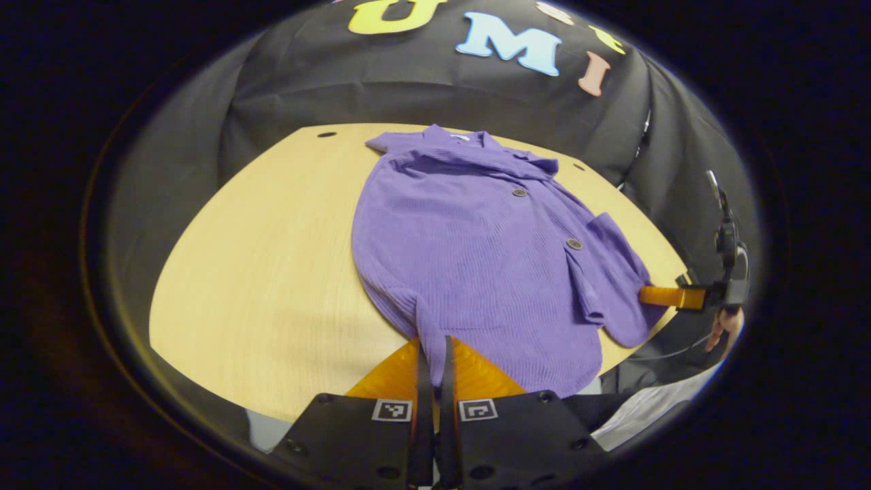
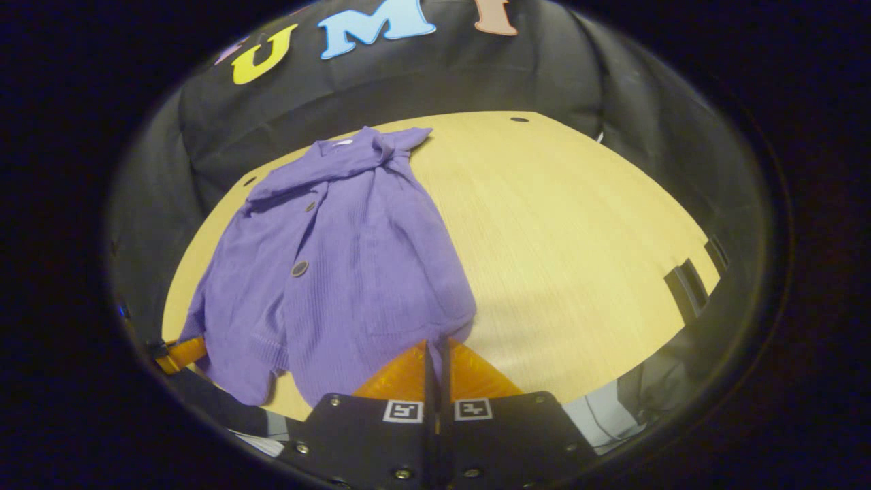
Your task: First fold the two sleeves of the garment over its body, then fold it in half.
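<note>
A purple buttoned cardigan [image 1: 476,258] lies on the wooden table [image 1: 272,272], collar toward the far wall and hem toward me. Its sleeves lie folded in over the body. At the hem's near left corner my left gripper [image 1: 435,344] is shut on the fabric. In the left gripper view my right gripper [image 1: 656,295] pinches the garment's right edge, a hand [image 1: 725,328] holding it. The right gripper view shows the cardigan [image 2: 354,272] again, with my right gripper [image 2: 435,347] shut on the hem. My left gripper [image 2: 178,354] sits at the garment's other corner there.
The table's bare wood [image 2: 578,238] spreads wide beside the garment. Small holes [image 1: 326,134] mark its far edge, and dark slots [image 2: 687,289] sit at one side. Black cloth walls close in behind and around the table.
</note>
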{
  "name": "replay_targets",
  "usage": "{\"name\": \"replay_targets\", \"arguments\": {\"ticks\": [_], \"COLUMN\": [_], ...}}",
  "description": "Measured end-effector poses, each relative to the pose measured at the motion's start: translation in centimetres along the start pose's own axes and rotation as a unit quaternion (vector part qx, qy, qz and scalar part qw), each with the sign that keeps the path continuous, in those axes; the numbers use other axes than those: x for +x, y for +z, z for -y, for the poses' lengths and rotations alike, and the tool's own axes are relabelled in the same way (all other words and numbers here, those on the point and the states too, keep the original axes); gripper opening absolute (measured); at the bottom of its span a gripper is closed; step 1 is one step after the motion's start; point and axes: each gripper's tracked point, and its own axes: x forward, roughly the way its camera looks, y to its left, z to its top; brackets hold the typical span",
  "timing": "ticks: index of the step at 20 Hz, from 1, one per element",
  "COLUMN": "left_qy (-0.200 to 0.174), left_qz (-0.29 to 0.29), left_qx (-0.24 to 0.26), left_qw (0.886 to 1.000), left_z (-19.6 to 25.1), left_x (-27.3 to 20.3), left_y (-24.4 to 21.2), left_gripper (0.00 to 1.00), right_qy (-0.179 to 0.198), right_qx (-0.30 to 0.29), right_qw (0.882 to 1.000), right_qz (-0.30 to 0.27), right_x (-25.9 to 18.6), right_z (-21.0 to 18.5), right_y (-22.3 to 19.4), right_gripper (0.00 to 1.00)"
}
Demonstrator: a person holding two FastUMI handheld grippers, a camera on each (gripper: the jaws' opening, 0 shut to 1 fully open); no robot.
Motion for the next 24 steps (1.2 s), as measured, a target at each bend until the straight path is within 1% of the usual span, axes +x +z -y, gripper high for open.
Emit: {"name": "replay_targets", "arguments": {"ticks": [1, 3, 6, 9, 10, 13, 19, 24], "left_qy": [-0.007, -0.019, -0.047, -0.071, -0.077, -0.105, -0.107, -0.096], "left_qz": [0.004, 0.017, 0.036, 0.052, 0.056, 0.062, 0.109, 0.149], "left_qx": [-0.01, -0.026, -0.038, -0.047, -0.051, -0.083, -0.102, -0.107], "left_qw": [1.0, 0.999, 0.998, 0.995, 0.994, 0.989, 0.983, 0.978], "left_z": [0.2, 0.7, 2.1, 3.8, 4.2, 5.8, 6.0, 5.6], "left_x": [-0.2, -1.1, -2.1, -3.1, -3.3, -3.6, -3.8, -2.6], "left_y": [0.2, 1.1, 3.0, 5.0, 5.6, 7.6, 14.2, 20.7], "left_gripper": [0.07, 0.07, 0.07, 0.07, 0.07, 0.07, 0.07, 0.07], "right_qy": [0.007, 0.015, 0.019, 0.036, 0.047, 0.107, 0.164, 0.2], "right_qx": [0.013, 0.022, 0.004, -0.008, -0.007, 0.023, 0.056, 0.065], "right_qw": [1.0, 0.999, 0.999, 0.997, 0.997, 0.991, 0.98, 0.97], "right_qz": [0.004, 0.018, 0.039, 0.06, 0.067, 0.077, 0.096, 0.119], "right_x": [-0.3, -1.2, -2.7, -4.1, -4.5, -5.3, -5.2, -4.3], "right_z": [-0.2, -0.4, -1.0, -2.4, -2.9, -5.8, -7.8, -9.3], "right_y": [0.4, 1.6, 3.1, 4.7, 5.2, 6.8, 11.6, 17.2], "right_gripper": [0.03, 0.03, 0.02, 0.03, 0.03, 0.03, 0.02, 0.02]}}
